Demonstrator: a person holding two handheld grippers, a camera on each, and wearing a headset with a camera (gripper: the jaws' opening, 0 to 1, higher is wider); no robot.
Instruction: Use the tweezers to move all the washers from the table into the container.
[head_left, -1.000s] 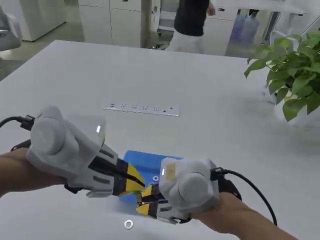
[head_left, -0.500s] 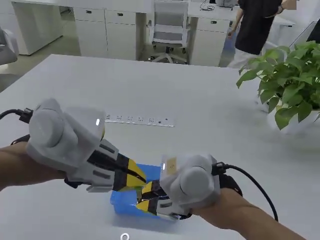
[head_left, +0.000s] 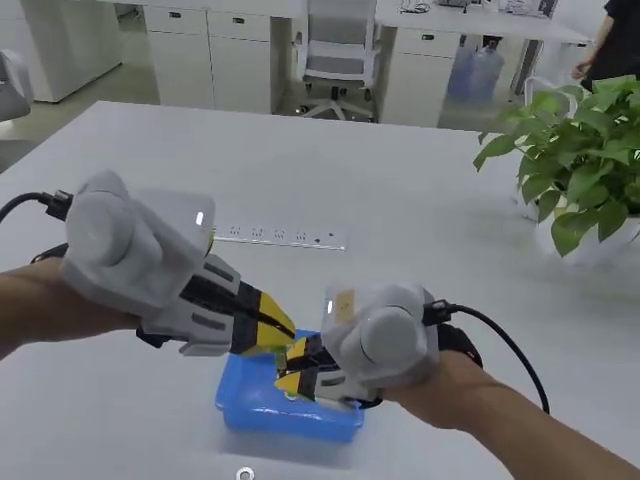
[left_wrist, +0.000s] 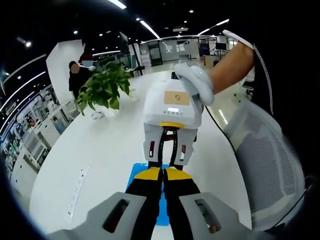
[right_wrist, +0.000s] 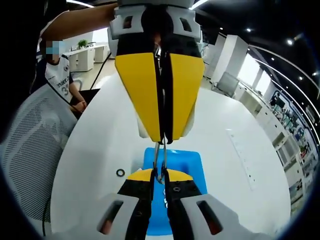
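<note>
Over the blue container (head_left: 262, 408) my two grippers meet tip to tip. The left gripper (head_left: 278, 335) is shut on the metal tweezers (right_wrist: 160, 156), which hang from its yellow jaws (right_wrist: 162, 137). The tweezers' tips reach down between the jaws of my right gripper (right_wrist: 159, 179), which look shut on them. I cannot see a washer in the tips. One washer (right_wrist: 120, 172) lies on the white table beside the container (right_wrist: 185, 162); it also peeks in at the head view's bottom edge as the washer (head_left: 245, 475). The left gripper view has its own shut jaws (left_wrist: 163, 174) facing the right gripper (left_wrist: 169, 155).
A white power strip (head_left: 280, 236) lies on the table beyond the container. A potted plant (head_left: 575, 170) stands at the table's right. An office chair (head_left: 338, 50), cabinets and a person stand beyond the table's far edge.
The head camera has tilted up, so the table slid down the picture. Both grippers stayed tip to tip and shifted from the container's near side toward its far side.
</note>
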